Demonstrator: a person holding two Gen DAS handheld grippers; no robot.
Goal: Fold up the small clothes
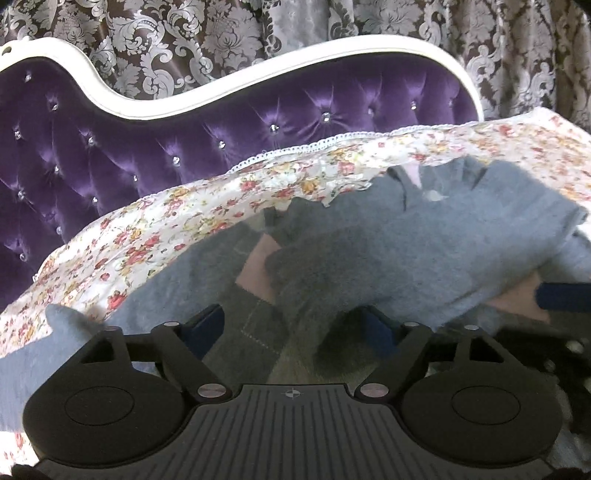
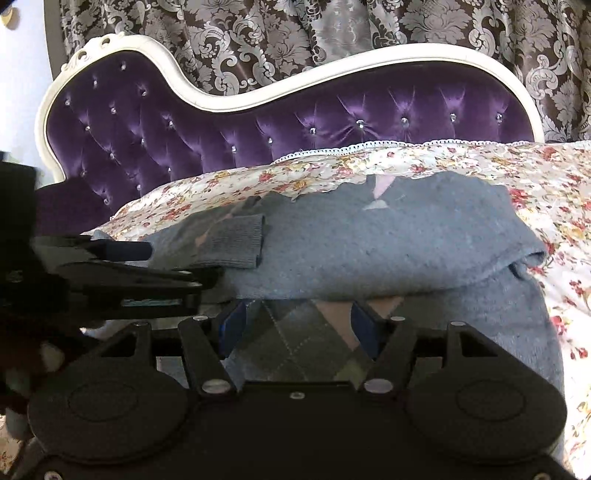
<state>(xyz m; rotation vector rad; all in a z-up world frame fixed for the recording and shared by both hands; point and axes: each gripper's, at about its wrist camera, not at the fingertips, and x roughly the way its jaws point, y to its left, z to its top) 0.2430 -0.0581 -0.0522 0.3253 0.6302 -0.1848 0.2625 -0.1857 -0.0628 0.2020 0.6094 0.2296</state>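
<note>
Flowered cloth (image 2: 424, 162) covers the seat we work on, with a purple tufted sofa back (image 2: 258, 122) and patterned curtains (image 2: 295, 33) beyond it.

Nearest to us, both claws sit low over the grey sweater (image 2: 369, 236). Our right claw (image 2: 297, 332) has its jaws apart, with the diamond-patterned front of the sweater lying between the pads but not pinched. Our left claw (image 1: 291, 325) is likewise apart, cloth under it and nothing clamped; in the right view it reaches in from the left edge.

We judge one fold is laid and let go: the sweater's plain back has been brought over the front, and a ribbed cuff (image 2: 240, 240) lies across it on the left. Next, we think, comes a fresh hold on the near edge or the loose right side, taken low and flat so the fold is not dragged open.

Farther off, the sweater is soft and thick, its far edge ragged against the flowers, a pale pink patch (image 2: 380, 188) showing.
</note>
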